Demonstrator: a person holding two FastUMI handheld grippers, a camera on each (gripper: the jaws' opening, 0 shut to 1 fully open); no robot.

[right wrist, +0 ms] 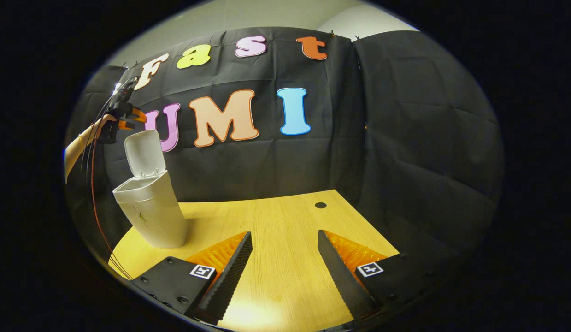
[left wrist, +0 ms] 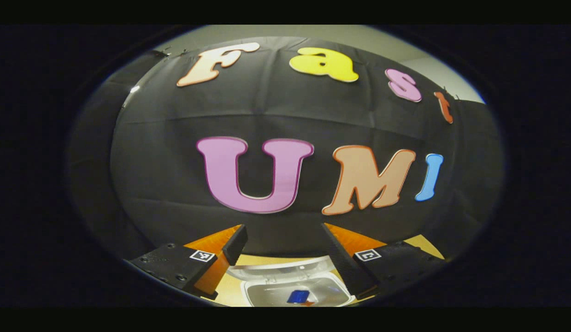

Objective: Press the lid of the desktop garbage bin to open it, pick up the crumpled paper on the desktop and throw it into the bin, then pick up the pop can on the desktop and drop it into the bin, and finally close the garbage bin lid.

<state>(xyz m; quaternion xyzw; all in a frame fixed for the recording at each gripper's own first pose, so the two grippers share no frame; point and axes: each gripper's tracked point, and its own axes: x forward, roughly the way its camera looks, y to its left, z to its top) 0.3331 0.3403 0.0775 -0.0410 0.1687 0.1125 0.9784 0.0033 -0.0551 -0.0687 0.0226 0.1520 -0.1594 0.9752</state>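
The white desktop bin (right wrist: 151,214) stands at the table's left with its lid (right wrist: 144,152) flipped up. A hand (right wrist: 89,133) holds my left gripper (right wrist: 128,117) just above and behind the raised lid. In the left gripper view that gripper (left wrist: 283,229) is open and empty, high over the bin's open mouth (left wrist: 255,290). A blue and red pop can (left wrist: 298,296) lies inside the bin. My right gripper (right wrist: 284,234) is open with nothing between its fingers, low over the wooden table (right wrist: 285,212), to the right of the bin.
The black cloth wall closes the booth behind and to the right of the table. A small dark round hole (right wrist: 320,205) sits near the table's far edge. A thin cable (right wrist: 95,184) hangs down from the left gripper beside the bin.
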